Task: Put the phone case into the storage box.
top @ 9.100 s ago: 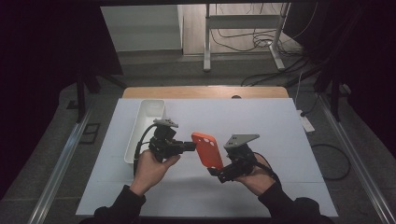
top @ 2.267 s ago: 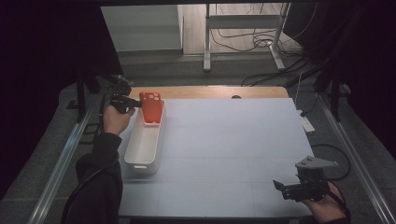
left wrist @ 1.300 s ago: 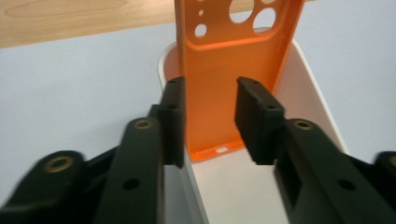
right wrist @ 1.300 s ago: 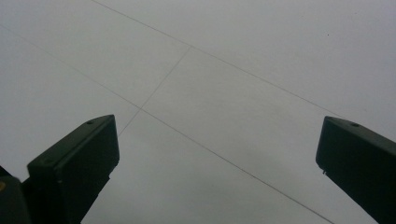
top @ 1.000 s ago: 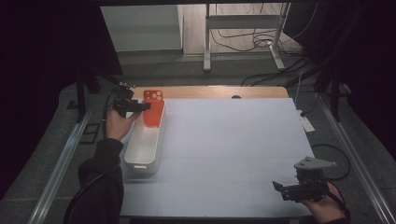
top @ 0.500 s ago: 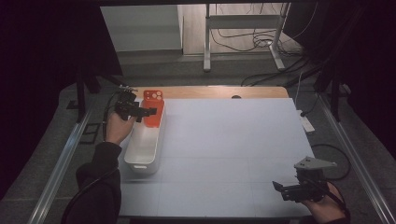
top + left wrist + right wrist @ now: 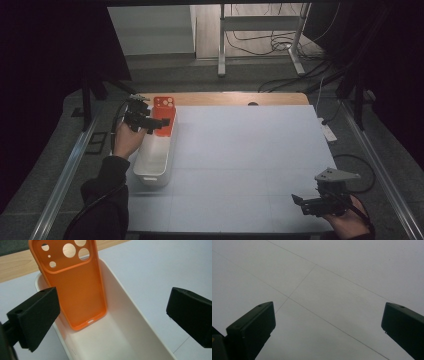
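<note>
Just one orange case (image 7: 75, 287), one bin (image 7: 130, 322)

This looks like a lab or test room set up for recording. A white-topped table (image 7: 250, 165) with a wooden far edge fills the centre of the high view, flanked by metal rails (image 7: 65, 175) along both sides on grey floor. At the top, loose cables (image 7: 270, 40) lie under a metal stand (image 7: 260, 30), and dark curtains (image 7: 45, 65) close off the upper left and right.
</note>
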`<state>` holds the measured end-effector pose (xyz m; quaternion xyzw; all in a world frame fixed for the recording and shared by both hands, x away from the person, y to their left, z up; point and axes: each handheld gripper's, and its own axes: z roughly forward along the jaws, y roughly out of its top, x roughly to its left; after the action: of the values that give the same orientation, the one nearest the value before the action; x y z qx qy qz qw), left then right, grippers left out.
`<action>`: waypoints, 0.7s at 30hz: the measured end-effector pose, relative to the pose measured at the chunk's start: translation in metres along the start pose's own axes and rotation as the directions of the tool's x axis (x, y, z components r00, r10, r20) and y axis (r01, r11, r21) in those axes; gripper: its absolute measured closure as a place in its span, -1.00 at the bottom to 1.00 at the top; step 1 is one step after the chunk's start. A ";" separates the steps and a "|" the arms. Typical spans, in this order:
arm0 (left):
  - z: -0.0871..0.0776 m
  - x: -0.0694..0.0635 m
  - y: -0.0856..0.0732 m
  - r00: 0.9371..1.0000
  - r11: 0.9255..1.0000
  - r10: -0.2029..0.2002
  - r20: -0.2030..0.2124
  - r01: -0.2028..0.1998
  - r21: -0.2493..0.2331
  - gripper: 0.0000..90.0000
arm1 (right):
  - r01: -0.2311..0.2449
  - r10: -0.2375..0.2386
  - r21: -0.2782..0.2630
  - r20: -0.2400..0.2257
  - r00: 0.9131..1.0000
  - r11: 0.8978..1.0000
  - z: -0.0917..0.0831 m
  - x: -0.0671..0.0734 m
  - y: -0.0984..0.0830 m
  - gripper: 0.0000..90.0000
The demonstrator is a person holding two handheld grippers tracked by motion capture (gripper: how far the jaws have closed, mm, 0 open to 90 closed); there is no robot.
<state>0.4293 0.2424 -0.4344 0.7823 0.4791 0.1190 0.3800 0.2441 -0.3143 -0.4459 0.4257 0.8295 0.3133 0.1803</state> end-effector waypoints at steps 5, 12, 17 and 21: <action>-0.004 -0.002 -0.003 1.000 1.000 0.011 0.004 -0.011 -0.005 -1.00 | 0.002 -0.002 0.000 0.000 1.000 1.000 0.000 0.000 0.000 -1.00; -0.009 -0.006 -0.007 1.000 1.000 0.019 0.012 -0.019 -0.022 -1.00 | 0.003 -0.003 0.001 0.001 1.000 1.000 0.000 0.000 0.000 -1.00; -0.012 -0.011 -0.010 0.999 0.999 0.029 0.017 -0.029 -0.031 -1.00 | 0.004 -0.004 0.001 0.001 1.000 1.000 0.000 0.000 0.000 -1.00; -0.015 -0.014 -0.012 0.999 0.999 0.037 0.020 -0.037 -0.039 -1.00 | 0.005 -0.005 0.002 0.001 1.000 1.000 0.000 0.001 0.000 -1.00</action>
<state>0.4057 0.2405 -0.4306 0.7848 0.4582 0.1271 0.3975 0.2437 -0.3137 -0.4457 0.4239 0.8309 0.3116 0.1811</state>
